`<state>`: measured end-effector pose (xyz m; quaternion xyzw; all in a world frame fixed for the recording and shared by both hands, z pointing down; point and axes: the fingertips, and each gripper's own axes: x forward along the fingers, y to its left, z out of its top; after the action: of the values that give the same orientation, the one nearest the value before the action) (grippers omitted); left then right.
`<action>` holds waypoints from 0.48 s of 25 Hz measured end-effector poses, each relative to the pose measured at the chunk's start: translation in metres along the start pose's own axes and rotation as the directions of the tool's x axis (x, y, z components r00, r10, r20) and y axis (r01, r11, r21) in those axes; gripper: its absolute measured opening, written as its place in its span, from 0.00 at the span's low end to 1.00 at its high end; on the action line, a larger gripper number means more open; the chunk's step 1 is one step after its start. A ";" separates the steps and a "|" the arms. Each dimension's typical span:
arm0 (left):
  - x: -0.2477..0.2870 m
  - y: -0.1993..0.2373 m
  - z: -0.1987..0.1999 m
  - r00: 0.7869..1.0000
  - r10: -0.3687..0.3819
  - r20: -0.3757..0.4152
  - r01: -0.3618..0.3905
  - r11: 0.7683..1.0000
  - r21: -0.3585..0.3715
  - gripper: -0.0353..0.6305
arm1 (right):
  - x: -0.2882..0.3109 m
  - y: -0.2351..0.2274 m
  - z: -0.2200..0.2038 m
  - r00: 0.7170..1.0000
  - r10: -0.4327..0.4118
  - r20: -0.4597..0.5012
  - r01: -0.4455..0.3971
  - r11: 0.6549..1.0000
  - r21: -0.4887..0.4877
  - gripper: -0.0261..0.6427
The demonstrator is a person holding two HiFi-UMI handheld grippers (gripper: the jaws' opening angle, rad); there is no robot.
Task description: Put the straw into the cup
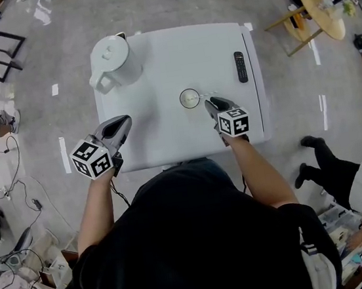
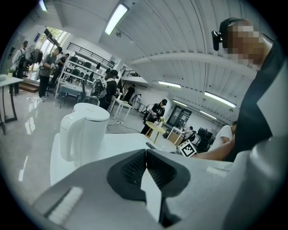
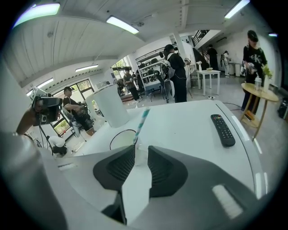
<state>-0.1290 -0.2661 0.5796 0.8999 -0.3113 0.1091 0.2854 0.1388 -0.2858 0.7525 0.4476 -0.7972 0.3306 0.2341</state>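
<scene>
We pinch the straw (image 3: 142, 119) in the right gripper (image 3: 140, 153) just right of the cup (image 3: 121, 139), apparently not yet inserted; the left gripper (image 2: 146, 156) is closed and empty.

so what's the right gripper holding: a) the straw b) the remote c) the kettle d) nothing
A: in the right gripper view, the right gripper has its jaws closed on the striped straw, with the cup just beyond it.
</scene>
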 end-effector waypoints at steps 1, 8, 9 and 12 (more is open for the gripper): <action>-0.001 -0.002 0.001 1.000 -0.002 0.002 0.002 1.000 0.004 0.06 | -0.003 0.000 -0.001 1.000 -0.003 0.002 0.003 1.000 0.000 0.22; -0.007 -0.018 0.006 1.000 -0.019 0.016 0.018 0.999 0.035 0.06 | -0.026 0.001 -0.003 0.999 -0.024 0.027 0.024 1.000 0.006 0.22; -0.008 -0.021 0.007 1.000 -0.021 0.019 0.020 0.999 0.038 0.06 | -0.030 0.002 -0.003 0.999 -0.027 0.031 0.027 1.000 0.008 0.22; -0.009 -0.029 0.008 0.999 -0.033 0.023 0.032 0.998 0.051 0.06 | -0.041 0.002 -0.002 0.998 -0.037 0.047 0.036 0.999 0.010 0.22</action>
<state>-0.1183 -0.2476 0.5569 0.9130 -0.2970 0.1016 0.2607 0.1574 -0.2607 0.7256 0.4709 -0.7927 0.3193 0.2189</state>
